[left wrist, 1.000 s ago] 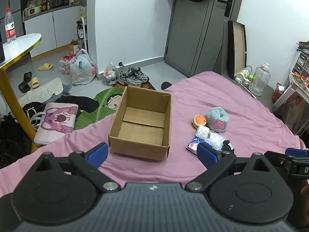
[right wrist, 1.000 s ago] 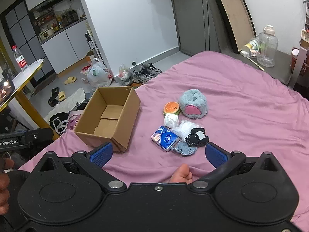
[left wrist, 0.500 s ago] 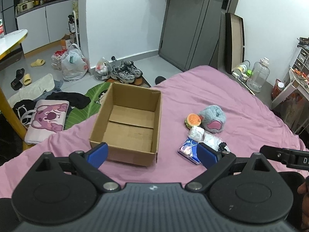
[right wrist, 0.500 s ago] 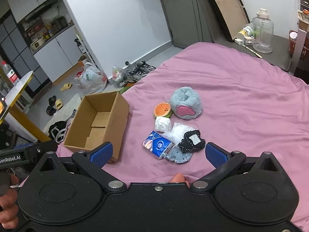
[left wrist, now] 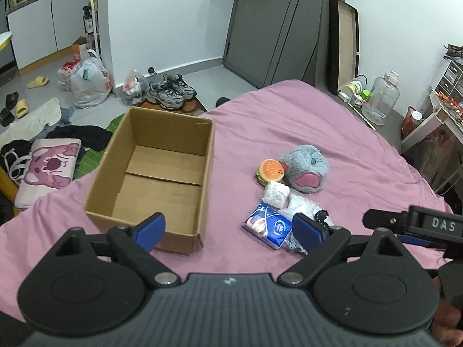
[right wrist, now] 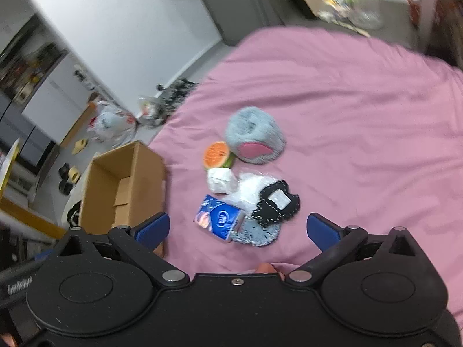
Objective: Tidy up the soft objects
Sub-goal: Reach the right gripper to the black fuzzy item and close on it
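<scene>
Hovering over the pink bed (left wrist: 289,110) with both grippers spread wide and empty: left gripper (left wrist: 228,228), right gripper (right wrist: 237,228). Lying clustered just right of the empty cardboard box (left wrist: 156,170): grey plush (right wrist: 254,138), burger toy (left wrist: 270,170), tissue pack (right wrist: 220,218), black patch (right wrist: 275,202). Risking a multi-item grab, given items touching and overlapping. Compared with half a second earlier: right view blurring and tilting, cluster appearing larger and nearer.

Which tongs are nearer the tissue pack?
Right, though not by much. The right tongs are open with the tissue pack centred just ahead of them. The left tongs are open and centred between box and pack, which lies off their right finger.
</scene>
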`<state>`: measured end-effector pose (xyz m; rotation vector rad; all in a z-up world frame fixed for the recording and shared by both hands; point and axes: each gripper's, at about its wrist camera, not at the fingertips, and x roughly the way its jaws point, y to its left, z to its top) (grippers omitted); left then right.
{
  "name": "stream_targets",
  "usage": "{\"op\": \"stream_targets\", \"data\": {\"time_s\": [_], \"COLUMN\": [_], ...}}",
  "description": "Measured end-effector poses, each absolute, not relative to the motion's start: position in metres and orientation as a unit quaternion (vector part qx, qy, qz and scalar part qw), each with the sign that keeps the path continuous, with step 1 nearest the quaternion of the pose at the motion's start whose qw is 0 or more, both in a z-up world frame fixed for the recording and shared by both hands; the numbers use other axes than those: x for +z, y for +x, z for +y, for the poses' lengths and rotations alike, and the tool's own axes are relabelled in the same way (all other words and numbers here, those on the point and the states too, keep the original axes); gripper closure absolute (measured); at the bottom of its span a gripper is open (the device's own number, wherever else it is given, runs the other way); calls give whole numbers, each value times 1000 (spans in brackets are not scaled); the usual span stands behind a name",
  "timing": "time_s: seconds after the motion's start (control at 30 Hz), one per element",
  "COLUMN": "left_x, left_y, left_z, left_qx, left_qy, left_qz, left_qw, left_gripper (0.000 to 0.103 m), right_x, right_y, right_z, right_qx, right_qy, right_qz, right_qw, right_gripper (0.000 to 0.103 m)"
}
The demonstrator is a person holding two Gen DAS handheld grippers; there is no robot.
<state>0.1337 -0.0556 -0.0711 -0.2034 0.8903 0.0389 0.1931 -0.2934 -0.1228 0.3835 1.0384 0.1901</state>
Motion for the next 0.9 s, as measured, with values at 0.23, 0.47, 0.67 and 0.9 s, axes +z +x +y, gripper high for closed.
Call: {"op": "stream_targets", "data": {"time_s": [0.23, 0.47, 0.67, 0.9], "left_x": [-94, -118, -140, -172], "left_y": [160, 184, 202, 220], "left_z": [-73, -86, -94, -101], "left_qx": [4, 4, 9, 16], "left_qy": [-108, -119, -117, -132], "left_qz": [449, 473, 490, 519], "left_qw": [887, 873, 864, 844], "left_gripper": [16, 31, 34, 35], "right_x": [-151, -174, -195, -216], "right_y": [218, 241, 256, 268], "right_z": [-296, -289, -291, -290], "right_qx": [55, 30, 11, 4], "right_qy": [225, 244, 261, 272], "right_qz": [526, 537, 558, 577], "right_qw": [818, 807, 788, 770], "right_gripper": [20, 24, 25, 25]}}
